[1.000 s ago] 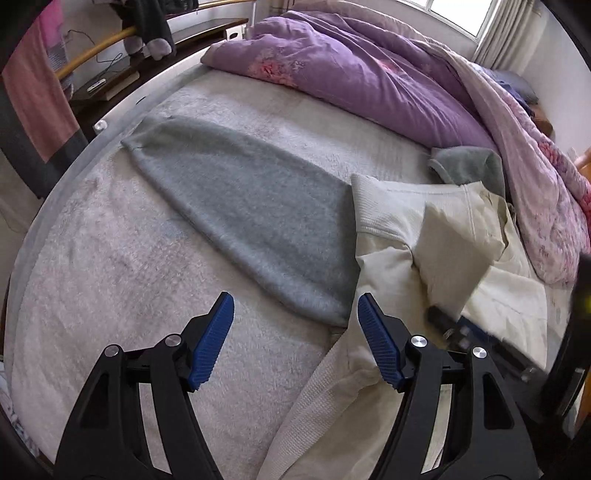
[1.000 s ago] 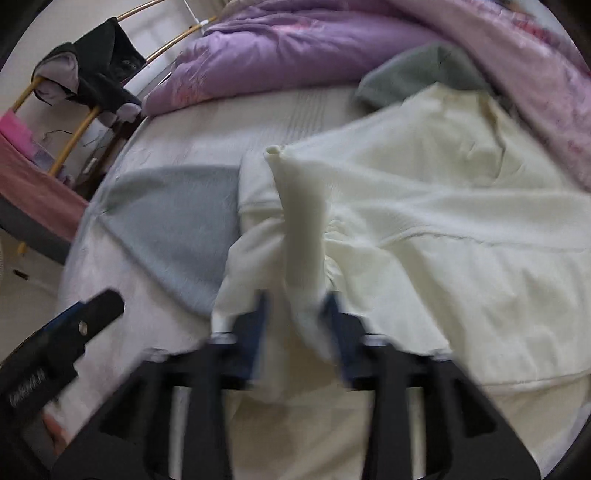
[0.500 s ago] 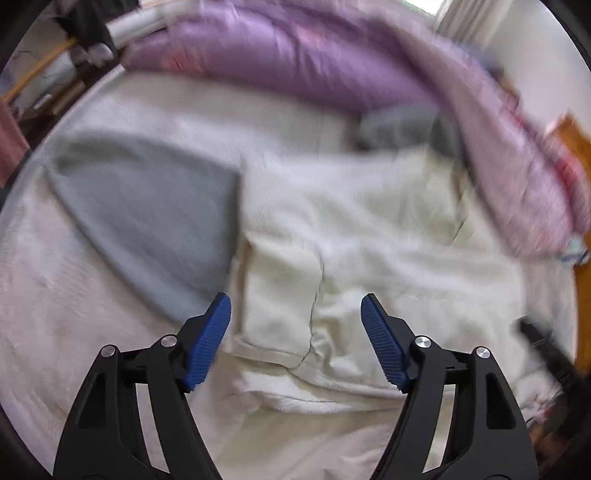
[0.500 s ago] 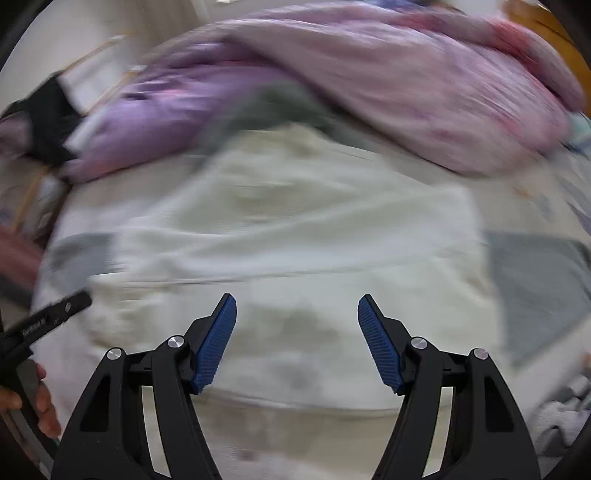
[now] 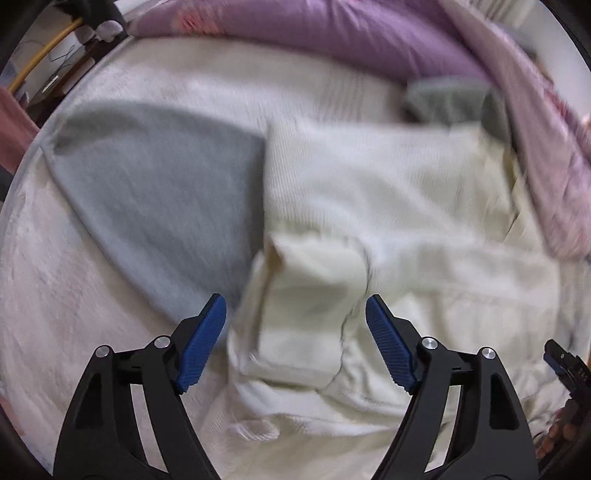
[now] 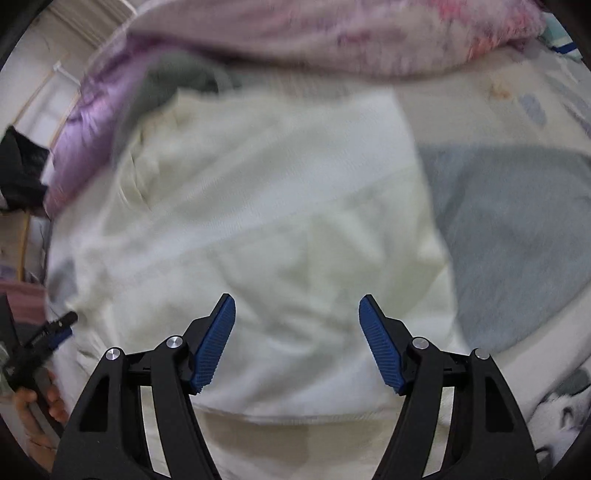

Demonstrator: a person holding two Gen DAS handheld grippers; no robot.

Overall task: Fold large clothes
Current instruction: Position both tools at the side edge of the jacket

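Since a second ago your right gripper (image 6: 296,341) has let go of the cream sleeve it was pinching and swung round to face the body of the cream sweater (image 6: 266,229); your left gripper (image 5: 293,341) has turned from the grey blanket toward the same sweater. Both views are blurred.

Your left gripper stands wide, its blue pads (image 5: 201,343) well apart and holding nothing. Straight ahead of it, between the two fingers, lies the folded-over cream sleeve (image 5: 310,306), resting on top of the cream sweater (image 5: 406,206). The sweater spreads ahead and to the right of this gripper. Ahead and to the left lies the grey blanket (image 5: 159,206), its edge tucked under the sweater's side. Everything rests on the pale bed cover (image 5: 48,302). Far ahead, a purple quilt (image 5: 314,26) is heaped along the far side of the bed, and a dark grey garment (image 5: 447,98) sits just beyond the sweater's far right corner. At the right edge you can see the tip of your right gripper (image 5: 565,363).

Your right gripper also stands wide, its blue pads (image 6: 214,345) apart and empty, hovering over the sweater's lower half. The sweater's ribbed hem (image 6: 295,417) runs across just below the fingertips. To the right of this gripper lies another grey blanket patch (image 6: 517,240). Ahead sits the pink and purple quilt (image 6: 351,33). At the left edge, your left gripper (image 6: 51,332) shows, with your left hand (image 6: 33,406) behind it.
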